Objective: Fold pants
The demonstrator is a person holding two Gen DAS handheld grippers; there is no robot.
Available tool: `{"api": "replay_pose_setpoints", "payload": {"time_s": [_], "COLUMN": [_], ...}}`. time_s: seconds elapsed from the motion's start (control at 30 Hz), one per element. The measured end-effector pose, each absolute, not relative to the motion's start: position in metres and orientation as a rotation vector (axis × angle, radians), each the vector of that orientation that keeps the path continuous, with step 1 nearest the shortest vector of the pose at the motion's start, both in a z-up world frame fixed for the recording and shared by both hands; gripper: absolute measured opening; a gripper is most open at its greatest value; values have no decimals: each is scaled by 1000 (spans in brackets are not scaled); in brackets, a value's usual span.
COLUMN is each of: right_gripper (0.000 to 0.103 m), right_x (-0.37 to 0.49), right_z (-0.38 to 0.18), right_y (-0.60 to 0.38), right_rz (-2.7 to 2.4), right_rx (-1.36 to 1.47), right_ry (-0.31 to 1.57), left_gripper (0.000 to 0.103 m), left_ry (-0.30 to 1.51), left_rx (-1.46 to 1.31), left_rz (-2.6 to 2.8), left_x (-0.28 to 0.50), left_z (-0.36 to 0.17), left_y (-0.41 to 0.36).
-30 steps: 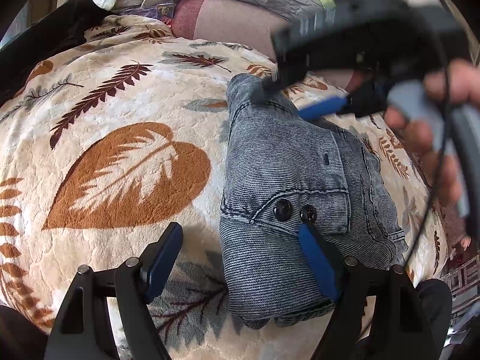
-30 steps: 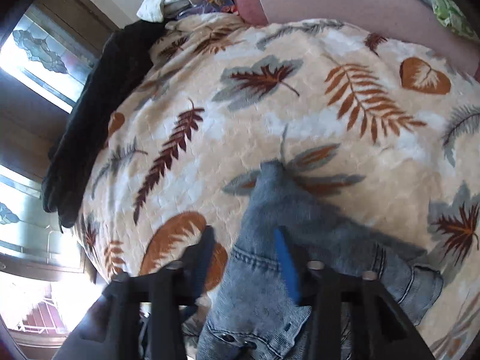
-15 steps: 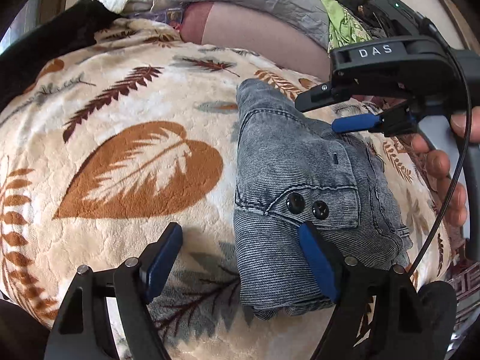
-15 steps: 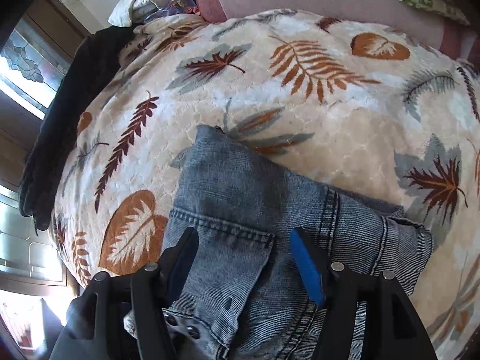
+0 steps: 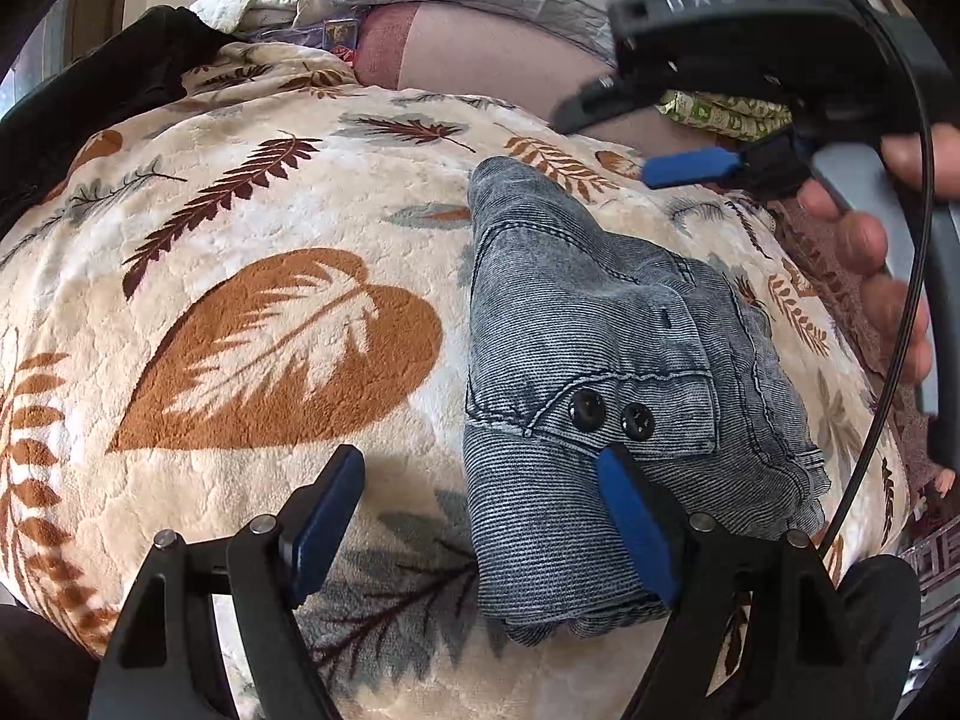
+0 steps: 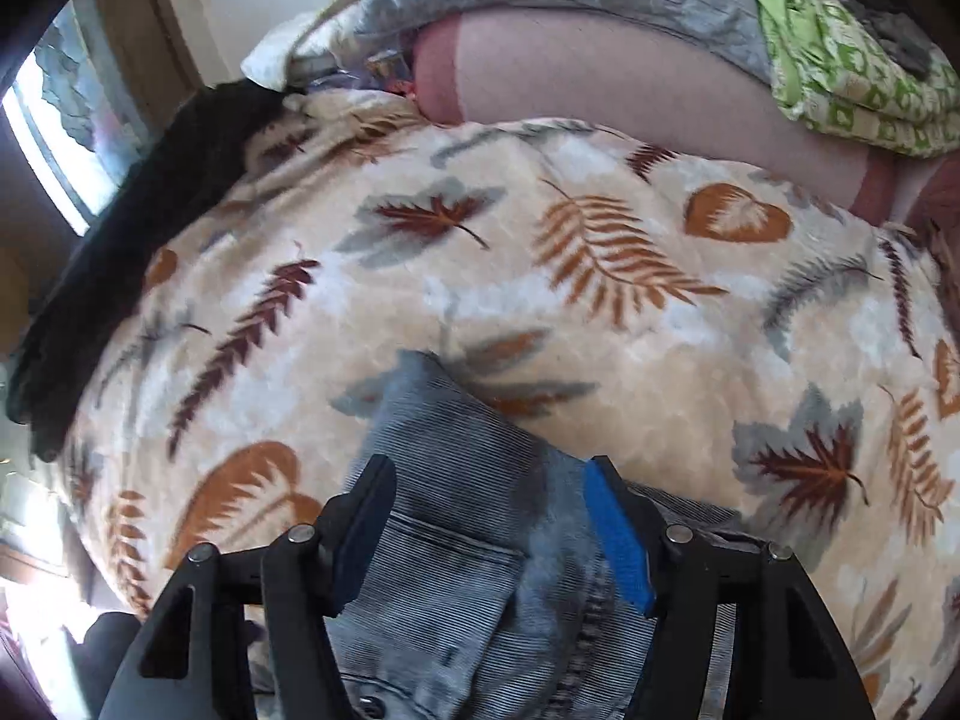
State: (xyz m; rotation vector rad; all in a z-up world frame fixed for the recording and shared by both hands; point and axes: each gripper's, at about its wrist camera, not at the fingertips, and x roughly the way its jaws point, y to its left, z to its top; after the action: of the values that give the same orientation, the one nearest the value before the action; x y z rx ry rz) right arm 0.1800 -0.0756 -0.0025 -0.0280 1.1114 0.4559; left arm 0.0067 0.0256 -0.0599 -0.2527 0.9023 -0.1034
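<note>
Grey-blue denim pants [image 5: 600, 372] lie folded into a compact bundle on a cream blanket with leaf prints [image 5: 252, 276]; two black buttons show on top. My left gripper [image 5: 480, 516] is open and empty, its left finger over the blanket and its right finger over the near part of the bundle. My right gripper [image 6: 489, 528] is open and empty above the far end of the pants [image 6: 456, 468]. It also shows in the left wrist view [image 5: 690, 165], lifted above the bundle's far right.
A black garment [image 5: 90, 102] lies along the blanket's far left edge. Pink and grey pillows [image 6: 600, 66] and a green patterned cloth [image 6: 840, 60] lie behind the blanket. A window [image 6: 54, 120] is at the left.
My right gripper has lifted off the pants' far end and pulled back to the right. The bundle stays folded. My left gripper has barely moved.
</note>
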Motion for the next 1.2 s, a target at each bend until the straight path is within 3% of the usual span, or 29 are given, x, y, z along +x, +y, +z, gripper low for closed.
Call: {"api": "replay_pose_setpoints", "payload": {"time_s": [0.17,0.2,0.27,0.43,0.53,0.63,0.83,0.97,1.07,1.2], "right_gripper": [68,62,57,58,72,70,71,85,76,78], "right_x": [210,212,214,211,217,218,171,125,107,78], "right_z": [-64,-76,-83,-57,-76,-89,-33,-65,-82,-53], "right_y": [-62,-67,-80,-81,-82,-95,-143,-198,-233,-252], "right_rz": [582,551,523,627,613,612,698,612,577,630], "right_rx": [275,305,431,495,532,629,647,713,809,857], "right_ry": [1361,1377,1367,1308,1335,1335,1224,1294,1260,1146], "left_gripper": [81,81,81,81,81,81,81,81,81,81], "left_ry": [899,900,903,905,897,891,864,800,792,808], "left_rx": [-256,-258,-265,-259,-253,-270,-347,-352,-332,-317], "left_rz": [-107,-107,-112,-109,-107,-113,-135,-128,-112,-96], "left_x": [8,9,9,12,11,10,5,-2,-2,-6], "left_z": [-61,-61,-61,-61,-61,-61,-55,-46,-43,-38], "left_y": [27,28,29,27,25,28,35,38,39,37]}}
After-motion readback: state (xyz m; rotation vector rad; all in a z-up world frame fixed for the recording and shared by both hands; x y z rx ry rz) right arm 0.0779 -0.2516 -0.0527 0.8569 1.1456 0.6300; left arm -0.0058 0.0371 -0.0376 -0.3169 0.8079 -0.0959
